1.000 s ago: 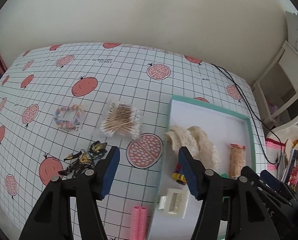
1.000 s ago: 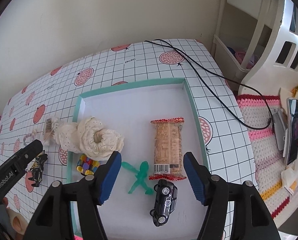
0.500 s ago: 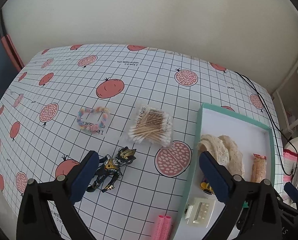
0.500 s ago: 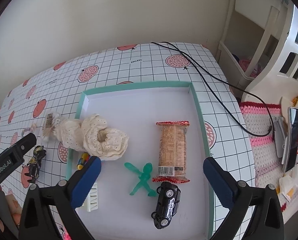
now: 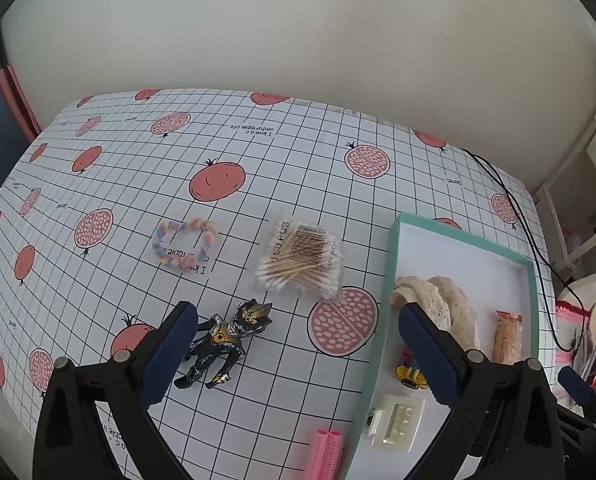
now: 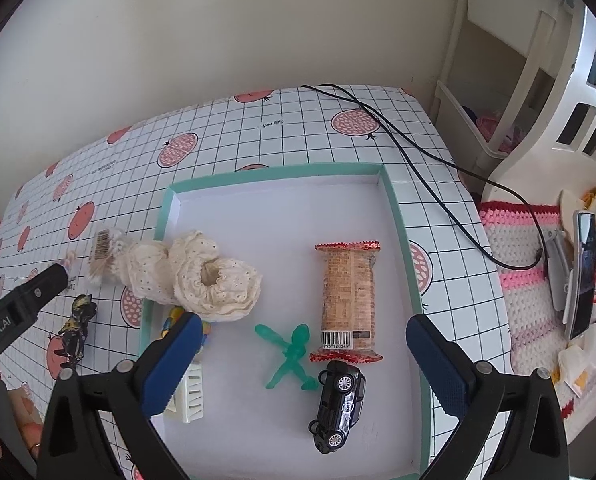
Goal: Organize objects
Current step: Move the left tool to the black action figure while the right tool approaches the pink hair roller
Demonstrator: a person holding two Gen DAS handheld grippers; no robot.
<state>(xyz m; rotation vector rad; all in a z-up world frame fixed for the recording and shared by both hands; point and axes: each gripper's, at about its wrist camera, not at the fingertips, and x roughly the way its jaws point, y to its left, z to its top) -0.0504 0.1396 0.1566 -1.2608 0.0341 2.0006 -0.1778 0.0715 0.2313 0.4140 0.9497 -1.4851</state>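
My left gripper (image 5: 298,320) hangs open above the checked tablecloth, with nothing between its fingers. A black and gold toy figure (image 5: 225,340) lies by its left finger. Beyond sit a bag of cotton swabs (image 5: 302,264) and a pastel bracelet (image 5: 183,244). A pink roller (image 5: 328,454) lies near the table's front. My right gripper (image 6: 302,332) is open over the teal-rimmed tray (image 6: 398,216). The tray holds a cream lace scrunchie (image 6: 213,280), a biscuit packet (image 6: 348,300), a green figure (image 6: 291,354), a black toy car (image 6: 340,404) and a white clip (image 6: 191,394).
A black cable (image 6: 418,152) runs across the table's far right corner, right of the tray. White shelving (image 6: 510,80) and a crocheted mat (image 6: 526,280) with a phone stand off the table's right side. A wall closes the far edge.
Both grippers have opened wide. The left one has swung left and back, from the tray edge to the table, bringing the toy figure between its fingers' line. The right one has risen slightly.
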